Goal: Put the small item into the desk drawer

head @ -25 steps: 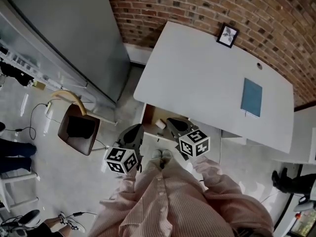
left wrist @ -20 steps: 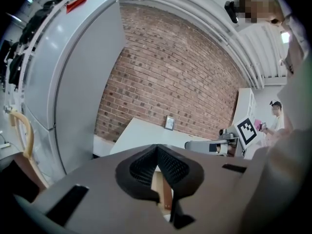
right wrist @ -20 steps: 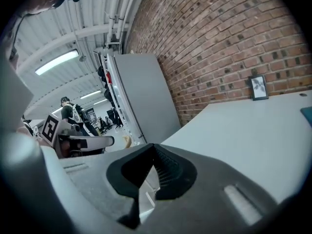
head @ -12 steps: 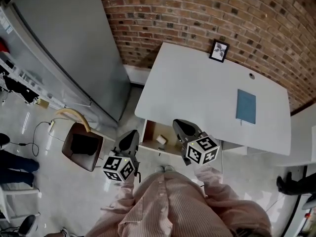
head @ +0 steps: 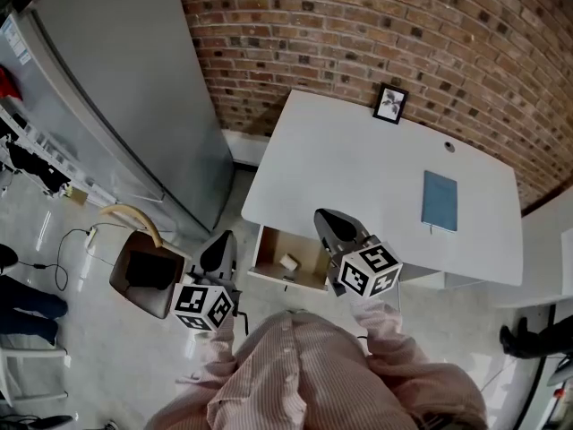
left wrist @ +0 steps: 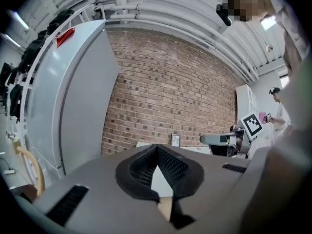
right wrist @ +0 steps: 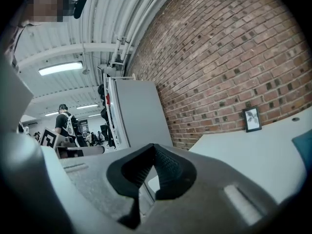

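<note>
The left gripper (left wrist: 157, 149) has its two jaws brought together at the tips, with nothing caught between the ribbed pads; only the pale desk top shows through the gap below the tips. The right gripper (right wrist: 153, 147) is likewise closed tip to tip and carries nothing. In the head view both grippers hang in the air in front of the person's striped shirt (head: 304, 374), the left one out over the floor to the left of the drawer, the right one over the drawer's right end and the desk edge. Neither touches the desk or the drawer.

The small item (head: 288, 262) lies inside the drawer (head: 271, 247), on the wooden bottom, a little left of the middle. It reads as a pale little block; it is too small to tell its long axis or which way it points.

The drawer stands pulled out from under the near edge of the white desk (head: 358, 168), and the small item is the only thing visible in it. On the desk top lie a blue book (head: 439, 202), towards the right, and a small framed picture (head: 390, 102) at the far edge against the brick wall (head: 403, 34). A tall grey cabinet (head: 125, 88) stands to the desk's left.
</note>
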